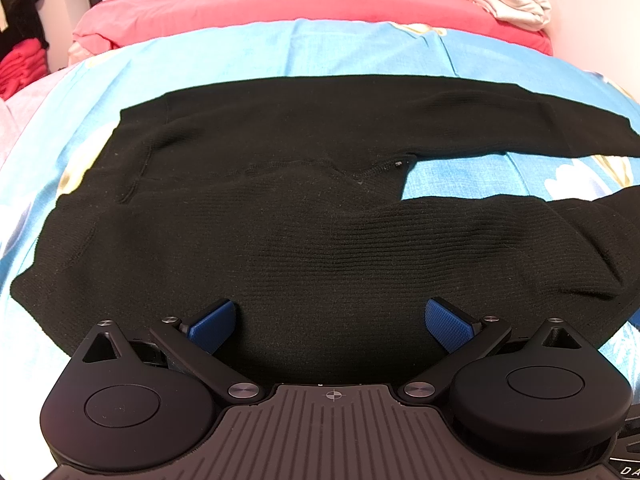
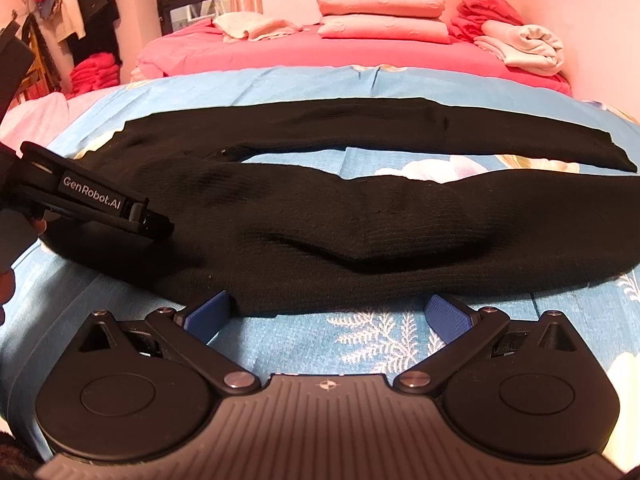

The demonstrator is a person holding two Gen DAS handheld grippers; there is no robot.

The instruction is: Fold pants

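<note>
Black knit pants (image 1: 280,208) lie flat on a blue floral sheet (image 1: 280,52), waist to the left, both legs running right with a gap between them. My left gripper (image 1: 330,322) is open, its blue pads over the near waist part of the pants. In the right wrist view the pants (image 2: 360,216) stretch across the sheet (image 2: 360,336). My right gripper (image 2: 328,316) is open just in front of the near leg's edge, the left pad (image 2: 208,316) touching the fabric. The left gripper's body (image 2: 92,200) shows at the left over the waist.
Behind the blue sheet lies a red bedspread (image 2: 280,52) with folded pink pillows (image 2: 380,16), a beige towel (image 2: 252,26) and rolled cloths (image 2: 528,48). Clothes hang at the far left (image 2: 88,12). A red pile (image 1: 20,64) sits left of the bed.
</note>
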